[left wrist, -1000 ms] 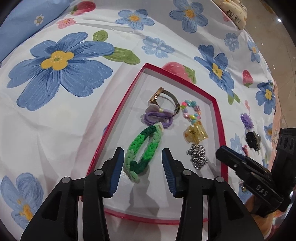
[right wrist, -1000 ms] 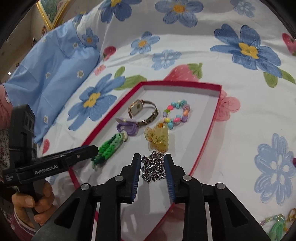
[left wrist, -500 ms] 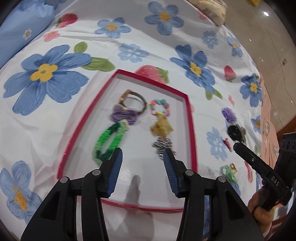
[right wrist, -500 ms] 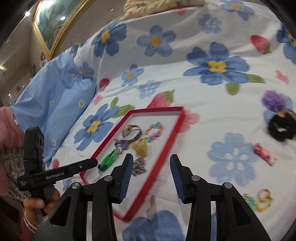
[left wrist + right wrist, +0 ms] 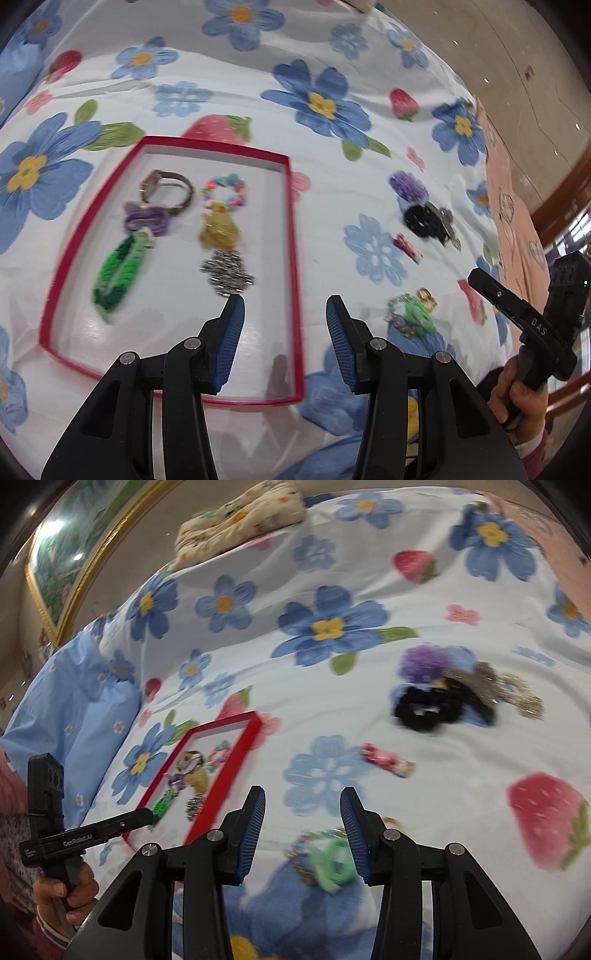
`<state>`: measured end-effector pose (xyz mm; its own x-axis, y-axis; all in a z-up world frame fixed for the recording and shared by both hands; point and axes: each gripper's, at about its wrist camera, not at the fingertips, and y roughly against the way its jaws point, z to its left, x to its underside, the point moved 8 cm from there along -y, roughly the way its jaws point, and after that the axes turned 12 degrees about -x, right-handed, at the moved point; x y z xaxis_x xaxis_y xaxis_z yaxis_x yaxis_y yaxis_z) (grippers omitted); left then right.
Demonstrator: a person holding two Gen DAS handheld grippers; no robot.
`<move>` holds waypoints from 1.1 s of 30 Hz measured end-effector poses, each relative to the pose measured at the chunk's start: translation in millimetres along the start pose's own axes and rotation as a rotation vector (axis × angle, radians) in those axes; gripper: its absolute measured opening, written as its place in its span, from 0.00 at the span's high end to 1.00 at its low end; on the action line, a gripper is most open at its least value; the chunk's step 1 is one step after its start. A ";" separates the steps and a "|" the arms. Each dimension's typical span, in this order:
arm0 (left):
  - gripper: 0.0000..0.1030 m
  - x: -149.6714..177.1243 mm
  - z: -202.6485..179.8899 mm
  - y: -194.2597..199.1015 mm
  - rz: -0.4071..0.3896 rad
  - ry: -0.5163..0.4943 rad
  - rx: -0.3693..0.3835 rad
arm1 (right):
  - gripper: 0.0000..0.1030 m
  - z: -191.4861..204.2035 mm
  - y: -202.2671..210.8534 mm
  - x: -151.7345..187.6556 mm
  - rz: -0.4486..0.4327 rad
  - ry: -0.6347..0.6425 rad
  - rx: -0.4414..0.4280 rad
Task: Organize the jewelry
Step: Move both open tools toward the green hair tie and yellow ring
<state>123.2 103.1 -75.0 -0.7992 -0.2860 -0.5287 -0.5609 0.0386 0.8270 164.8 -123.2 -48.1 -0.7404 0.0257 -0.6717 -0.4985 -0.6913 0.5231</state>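
- the shallow red-rimmed white cardboard tray (image 5: 291, 236) is lying on the white bedsheet printed with blue flowers and strawberries (image 5: 332, 158); it is serving as the landmark here
- inside the tray are lying a green braided band (image 5: 118, 271), a purple hair tie (image 5: 146, 221), a gold-toned wristwatch (image 5: 166, 186), a multicoloured bead bracelet (image 5: 225, 190), an amber claw clip (image 5: 219, 230) and a silver chain heap (image 5: 227, 273)
- the left gripper (image 5: 285, 341) is hovering over the tray's near right corner; its jaws are standing partly apart, gripping nothing
- the right gripper (image 5: 302, 832) is hanging over the sheet to the right of the tray; its jaws are standing partly apart and empty; a pale green ring-shaped piece (image 5: 330, 860) is lying under them
- further right of the tray are lying a black scrunchie (image 5: 428, 705), a purple pom-pom (image 5: 426, 662) and a pink clip (image 5: 388, 762)
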 end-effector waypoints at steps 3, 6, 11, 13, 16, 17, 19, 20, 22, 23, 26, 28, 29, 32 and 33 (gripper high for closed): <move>0.57 4.2 -14.9 -3.1 0.011 -0.027 0.010 | 0.57 -15.3 12.2 5.4 -0.008 -0.022 0.022; 0.57 8.2 -29.0 -7.5 0.022 -0.055 0.017 | 0.57 -28.9 21.5 13.0 -0.011 -0.043 0.040; 0.57 14.6 -50.3 -17.4 0.041 -0.098 0.024 | 0.57 -46.4 29.3 26.3 -0.007 -0.074 0.061; 0.57 17.4 -59.6 -22.7 0.053 -0.114 0.029 | 0.57 -52.2 30.0 30.4 -0.002 -0.080 0.068; 0.57 21.2 -72.5 -27.2 0.066 -0.136 0.043 | 0.57 -59.7 28.5 34.6 0.008 -0.089 0.080; 0.57 22.4 -77.0 -28.0 0.068 -0.144 0.048 | 0.57 -61.7 27.9 35.4 0.010 -0.090 0.082; 0.57 24.0 -84.9 -27.5 0.069 -0.159 0.060 | 0.57 -64.8 26.2 36.5 0.016 -0.093 0.086; 0.57 24.6 -91.5 -27.6 0.072 -0.170 0.072 | 0.57 -65.7 25.1 36.9 0.019 -0.093 0.085; 0.57 25.1 -100.6 -28.1 0.077 -0.183 0.090 | 0.58 -67.0 22.2 37.8 0.031 -0.088 0.089; 0.57 24.9 -107.9 -29.2 0.080 -0.193 0.101 | 0.58 -67.6 20.9 38.2 0.034 -0.090 0.090; 0.57 24.3 -124.1 -33.0 0.086 -0.217 0.118 | 0.58 -70.3 19.6 38.1 0.039 -0.096 0.093; 0.57 24.8 -134.3 -37.2 0.092 -0.234 0.131 | 0.58 -71.5 18.9 36.8 0.041 -0.099 0.091; 0.57 25.5 -139.3 -40.0 0.099 -0.242 0.135 | 0.59 -72.8 18.9 35.5 0.041 -0.101 0.092; 0.57 28.7 -152.8 -47.6 0.118 -0.262 0.154 | 0.60 -75.7 17.7 31.5 0.043 -0.102 0.095; 0.57 30.0 -157.9 -50.6 0.124 -0.273 0.159 | 0.61 -76.6 17.3 30.1 0.044 -0.103 0.094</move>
<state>161.7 -58.6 -102.5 -0.8795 -0.0041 -0.4758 -0.4658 0.2119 0.8592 168.4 -189.6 -99.5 -0.8025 0.0737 -0.5920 -0.5007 -0.6228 0.6011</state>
